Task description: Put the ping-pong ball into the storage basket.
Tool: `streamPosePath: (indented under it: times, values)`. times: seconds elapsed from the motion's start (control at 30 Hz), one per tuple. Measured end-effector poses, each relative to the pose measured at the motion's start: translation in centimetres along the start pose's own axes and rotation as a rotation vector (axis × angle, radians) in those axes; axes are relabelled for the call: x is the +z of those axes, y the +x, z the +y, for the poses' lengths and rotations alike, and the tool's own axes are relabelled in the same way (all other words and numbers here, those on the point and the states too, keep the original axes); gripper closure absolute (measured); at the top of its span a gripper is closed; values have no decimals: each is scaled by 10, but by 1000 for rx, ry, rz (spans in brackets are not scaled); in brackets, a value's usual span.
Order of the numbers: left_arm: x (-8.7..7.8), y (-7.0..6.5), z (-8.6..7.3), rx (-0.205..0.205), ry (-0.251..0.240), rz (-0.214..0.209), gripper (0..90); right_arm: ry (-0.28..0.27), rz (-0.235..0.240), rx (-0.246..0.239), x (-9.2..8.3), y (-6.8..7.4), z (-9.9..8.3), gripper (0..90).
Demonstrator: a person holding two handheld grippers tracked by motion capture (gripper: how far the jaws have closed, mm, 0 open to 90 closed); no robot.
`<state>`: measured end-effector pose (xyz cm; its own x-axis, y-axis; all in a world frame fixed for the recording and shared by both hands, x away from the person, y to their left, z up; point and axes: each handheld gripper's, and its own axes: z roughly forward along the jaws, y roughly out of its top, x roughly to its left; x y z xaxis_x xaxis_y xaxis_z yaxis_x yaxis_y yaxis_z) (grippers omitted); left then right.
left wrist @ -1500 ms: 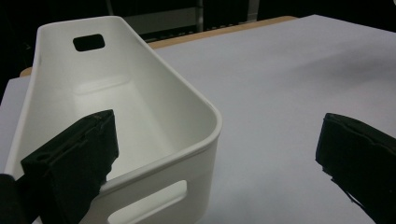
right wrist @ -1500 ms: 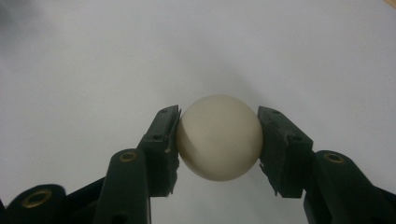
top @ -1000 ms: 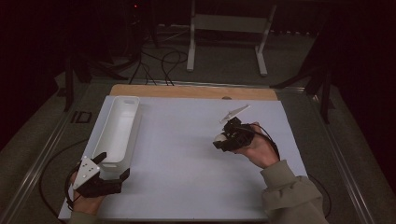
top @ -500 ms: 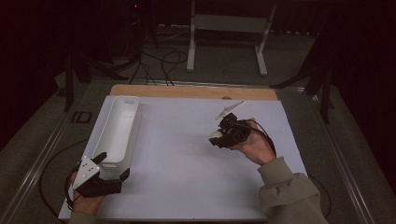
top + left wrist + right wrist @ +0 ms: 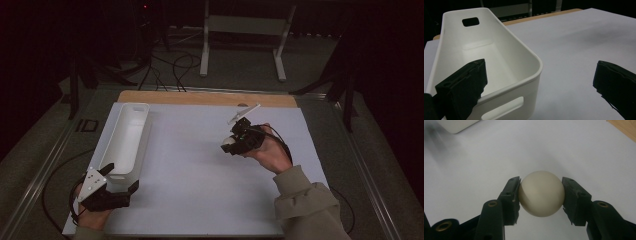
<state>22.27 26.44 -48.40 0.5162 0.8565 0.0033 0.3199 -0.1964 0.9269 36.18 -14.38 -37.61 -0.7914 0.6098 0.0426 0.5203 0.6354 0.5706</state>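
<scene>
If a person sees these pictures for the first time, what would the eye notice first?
Most striking is the cream ball, clamped between the jaws of the right gripper above the white table, right of its middle. Next comes the long white bin at the table's left edge. The left gripper stands open at the bin's near end, one jaw inside and one outside.

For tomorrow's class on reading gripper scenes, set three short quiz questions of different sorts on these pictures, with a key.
1. What does the right gripper hold?
2. True or false: the white bin already has a ball in it.
3. The left gripper stands with its jaws: A) shut on the bin's rim, B) open astride the bin's near end.

Key:
1. A cream ball, clamped between both pads.
2. False; it is empty.
3. B.
</scene>
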Motion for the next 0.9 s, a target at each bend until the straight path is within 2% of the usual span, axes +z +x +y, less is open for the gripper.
streamPosePath:
  times: [0.9]
  values:
    - [0, 0, 0, 1, 1, -3, 0, -19, 0, -15, 4, 2, 21, 505]
